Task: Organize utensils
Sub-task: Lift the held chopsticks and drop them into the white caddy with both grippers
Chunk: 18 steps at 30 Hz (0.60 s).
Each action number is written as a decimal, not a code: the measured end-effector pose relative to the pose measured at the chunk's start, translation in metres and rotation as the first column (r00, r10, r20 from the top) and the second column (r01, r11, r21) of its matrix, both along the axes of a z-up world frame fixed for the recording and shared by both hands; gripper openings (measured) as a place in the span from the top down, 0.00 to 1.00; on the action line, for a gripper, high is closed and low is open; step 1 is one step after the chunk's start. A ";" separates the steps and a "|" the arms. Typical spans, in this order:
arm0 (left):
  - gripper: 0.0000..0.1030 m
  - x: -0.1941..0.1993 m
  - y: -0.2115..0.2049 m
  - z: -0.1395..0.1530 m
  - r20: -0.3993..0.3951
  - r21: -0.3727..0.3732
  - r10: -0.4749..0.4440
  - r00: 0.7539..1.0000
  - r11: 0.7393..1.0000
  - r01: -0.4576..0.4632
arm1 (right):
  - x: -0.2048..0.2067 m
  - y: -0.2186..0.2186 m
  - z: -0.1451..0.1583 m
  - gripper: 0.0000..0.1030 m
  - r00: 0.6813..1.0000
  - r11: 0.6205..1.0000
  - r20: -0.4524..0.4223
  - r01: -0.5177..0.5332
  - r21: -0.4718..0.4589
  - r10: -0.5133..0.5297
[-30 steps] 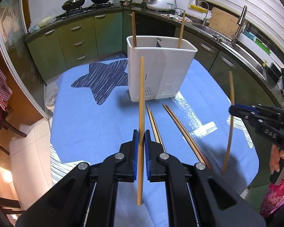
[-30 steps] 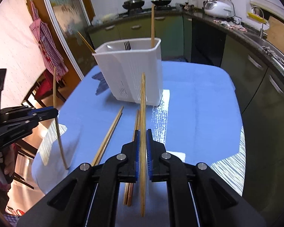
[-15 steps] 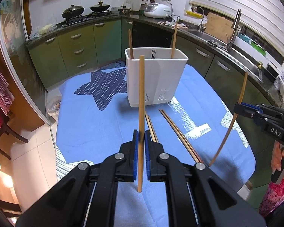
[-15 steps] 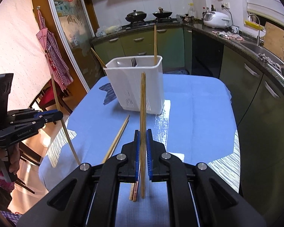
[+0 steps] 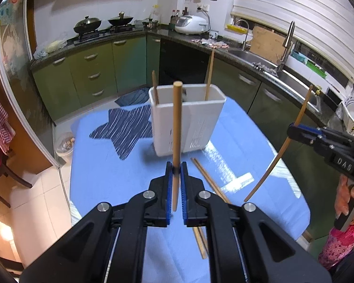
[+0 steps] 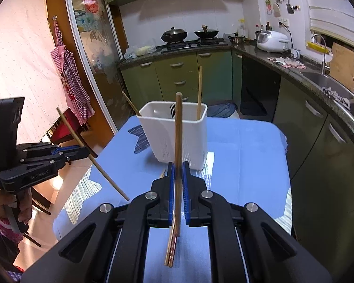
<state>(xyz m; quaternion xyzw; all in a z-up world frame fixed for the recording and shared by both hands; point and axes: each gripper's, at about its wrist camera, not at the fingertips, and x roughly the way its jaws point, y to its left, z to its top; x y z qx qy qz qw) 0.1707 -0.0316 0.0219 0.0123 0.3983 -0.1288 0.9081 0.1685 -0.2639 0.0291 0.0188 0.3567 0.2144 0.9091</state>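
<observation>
A white utensil holder (image 5: 188, 120) stands on the blue tablecloth (image 5: 106, 172); it also shows in the right wrist view (image 6: 177, 136), with two chopsticks and a fork inside. My left gripper (image 5: 176, 172) is shut on a wooden chopstick (image 5: 177, 127), held upright above the table. My right gripper (image 6: 177, 172) is shut on another chopstick (image 6: 178, 136), also upright. Each gripper shows in the other's view, the right one (image 5: 295, 129) at the right and the left one (image 6: 82, 152) at the left. Loose chopsticks (image 5: 207, 179) lie on the cloth in front of the holder.
The table is small, with its edges close on all sides. Green kitchen cabinets (image 5: 89, 70) and a counter with a sink (image 5: 259, 59) run behind and to the right. A chair (image 6: 59, 136) stands at the left.
Both grippers have risen and tilted with their chopsticks. The table and holder look farther away and lower. The chopsticks lean more in the opposite views.
</observation>
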 end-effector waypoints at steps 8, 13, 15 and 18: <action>0.94 0.020 -0.014 0.058 0.074 -0.019 -0.033 0.997 0.999 0.034 | 0.002 -0.003 0.005 0.93 1.000 1.000 0.005 -0.004 -0.001 0.004; 0.94 0.032 -0.021 0.101 0.164 -0.019 -0.020 0.986 1.000 0.024 | 0.005 -0.009 0.002 0.93 1.000 1.000 -0.001 0.008 0.007 -0.008; 0.94 0.038 -0.026 0.118 0.204 -0.013 -0.014 0.979 1.000 0.017 | 0.005 -0.011 0.002 0.93 1.000 1.000 -0.004 0.011 0.007 -0.011; 0.94 0.049 -0.035 0.133 0.240 0.002 -0.006 0.971 1.000 0.006 | 0.007 -0.014 0.002 0.93 1.000 1.000 -0.004 0.011 0.013 -0.011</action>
